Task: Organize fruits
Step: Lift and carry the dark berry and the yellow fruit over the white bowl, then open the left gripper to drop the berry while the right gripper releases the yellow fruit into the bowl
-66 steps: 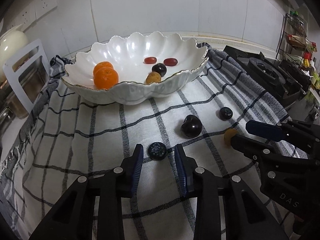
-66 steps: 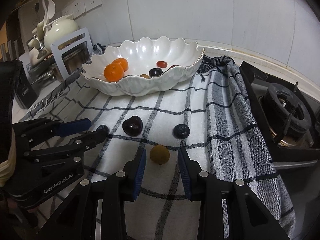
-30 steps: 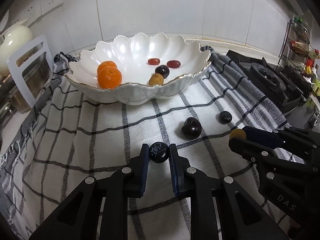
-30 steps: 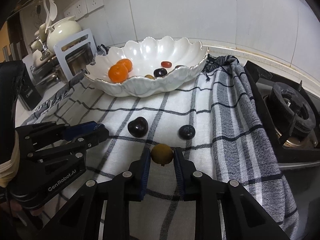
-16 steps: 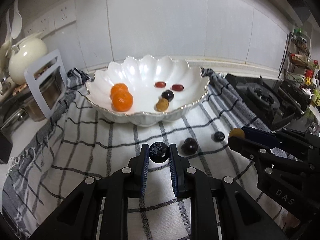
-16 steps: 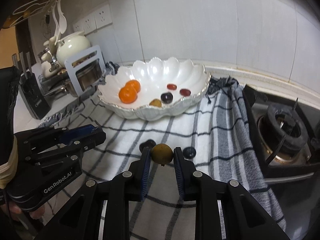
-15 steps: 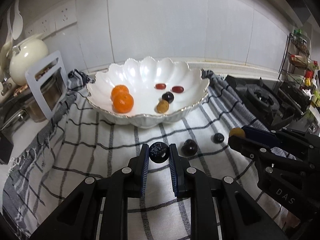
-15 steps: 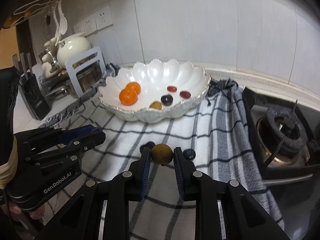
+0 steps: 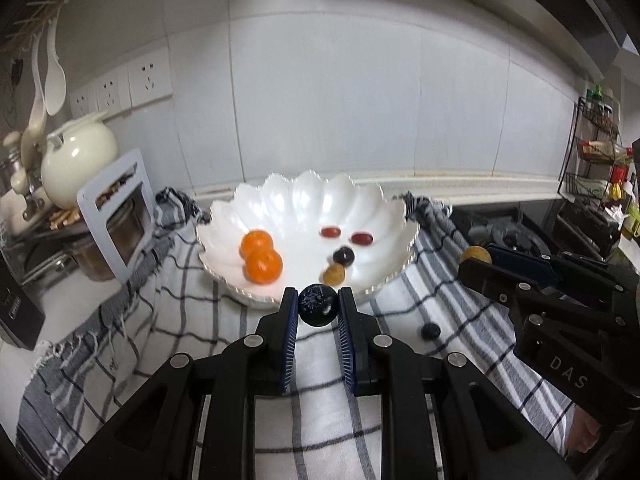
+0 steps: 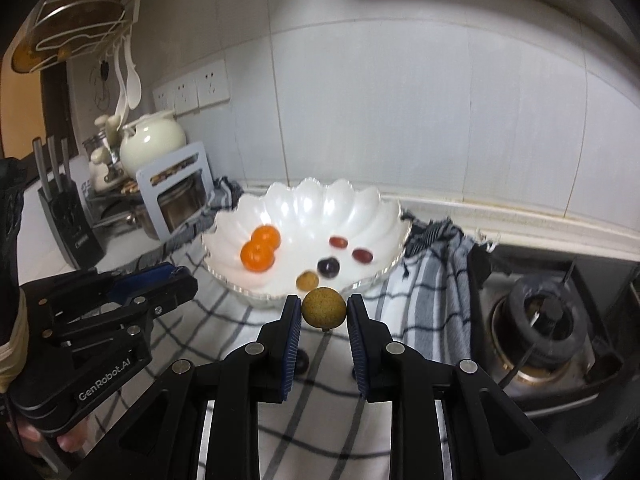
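Observation:
My left gripper (image 9: 318, 312) is shut on a dark blueberry (image 9: 318, 310), held in the air in front of the white scalloped bowl (image 9: 384, 216). My right gripper (image 10: 323, 312) is shut on a tan longan (image 10: 323, 306), also raised before the bowl (image 10: 384, 216). Inside the bowl lie two oranges (image 9: 262, 265), two red grapes (image 9: 330, 232), a dark fruit (image 9: 343, 256) and another longan (image 9: 333, 274). One blueberry (image 9: 430, 331) rests on the checked cloth (image 9: 192, 320). The right gripper with its longan (image 9: 475, 255) shows at the right of the left wrist view.
A gas stove (image 10: 552, 320) sits to the right of the cloth. On the left stand a cream teapot (image 9: 76, 160), a white-framed jar rack (image 9: 120, 216) and a knife block (image 10: 64, 212). A spice rack (image 9: 596, 148) hangs far right. A tiled wall runs behind.
Both grippers have risen from the cloth with their fruit, so the bowl and cloth now sit lower and farther away. The grips stayed the same.

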The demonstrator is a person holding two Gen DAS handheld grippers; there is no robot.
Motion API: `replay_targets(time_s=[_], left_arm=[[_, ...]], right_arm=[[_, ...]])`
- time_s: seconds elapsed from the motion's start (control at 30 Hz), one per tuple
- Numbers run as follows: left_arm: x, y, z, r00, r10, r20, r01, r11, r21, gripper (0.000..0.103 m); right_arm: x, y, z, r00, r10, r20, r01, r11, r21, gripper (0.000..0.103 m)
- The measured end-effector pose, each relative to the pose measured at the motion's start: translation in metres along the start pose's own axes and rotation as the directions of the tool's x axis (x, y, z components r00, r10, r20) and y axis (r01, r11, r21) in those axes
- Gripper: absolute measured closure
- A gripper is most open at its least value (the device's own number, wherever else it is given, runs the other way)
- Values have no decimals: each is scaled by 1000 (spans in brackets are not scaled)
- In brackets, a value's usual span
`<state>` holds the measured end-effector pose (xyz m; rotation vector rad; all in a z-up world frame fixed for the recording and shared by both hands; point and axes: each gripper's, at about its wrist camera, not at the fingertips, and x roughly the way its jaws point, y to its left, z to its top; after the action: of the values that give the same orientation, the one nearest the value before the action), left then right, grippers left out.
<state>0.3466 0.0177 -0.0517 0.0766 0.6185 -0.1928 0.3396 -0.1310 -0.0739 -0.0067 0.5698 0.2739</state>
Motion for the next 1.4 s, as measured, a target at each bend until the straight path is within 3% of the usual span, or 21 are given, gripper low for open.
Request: replay_targets(time_s=[0.3,0.63,0.97,1.4], left_arm=[[-3,4,25,998,17,59,-17,1000,0,82],[9,7,53,997,-11,79,11,1000,-2,82],[37,13,76,999,-9,52,9,1000,-3,82],[86,27,100,999,-10,-47,10,1000,-14,82]], right_arm=[[0,-4,29,998,-5,56,5,1000,1,78],[13,-11,51,998,-3,70,2,1000,12,78],[42,-18,78,999,-11,49,11,1000,7,78],[97,-29,99,999,-10,-41,11,1000,7,78]])
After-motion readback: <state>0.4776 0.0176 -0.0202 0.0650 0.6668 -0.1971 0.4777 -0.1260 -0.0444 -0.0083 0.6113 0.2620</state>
